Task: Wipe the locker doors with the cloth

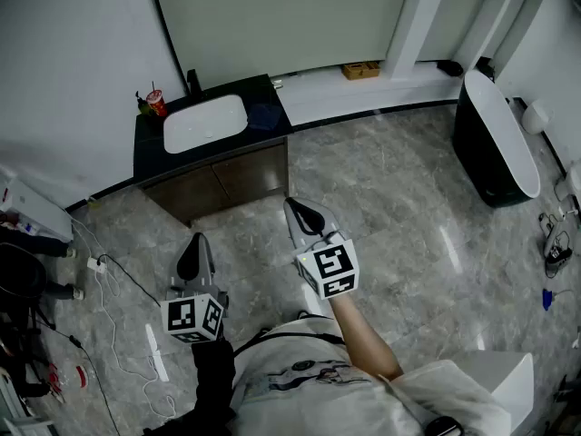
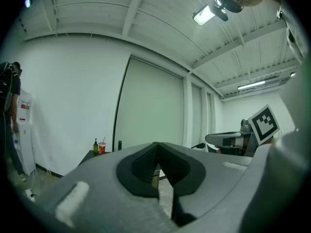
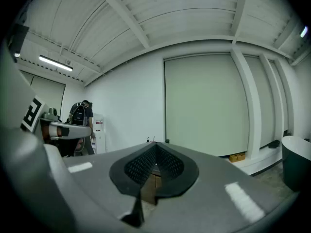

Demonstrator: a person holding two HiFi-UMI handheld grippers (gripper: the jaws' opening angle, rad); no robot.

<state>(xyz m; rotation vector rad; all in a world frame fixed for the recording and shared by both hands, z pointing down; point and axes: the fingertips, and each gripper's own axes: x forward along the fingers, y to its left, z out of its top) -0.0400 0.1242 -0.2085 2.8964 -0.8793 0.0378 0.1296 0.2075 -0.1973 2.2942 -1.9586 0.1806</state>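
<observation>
Both grippers are held side by side above the grey marble floor, pointing at a dark vanity cabinet [image 1: 238, 178] with brown doors and a white basin [image 1: 205, 123]. My left gripper [image 1: 195, 243] is shut and holds nothing; in the left gripper view its pads meet at the tip [image 2: 156, 148]. My right gripper [image 1: 300, 210] is also shut and empty, its textured pads touching [image 3: 155, 149]. Neither gripper touches the cabinet. No cloth shows in any view.
A red cup [image 1: 156, 104] and a bottle stand on the cabinet's left corner. A dark bathtub [image 1: 495, 139] stands at the right and a cardboard box [image 1: 360, 69] on the far ledge. Cables [image 1: 109, 275] trail over the floor at the left. A person with a backpack [image 3: 80, 114] stands off to the left.
</observation>
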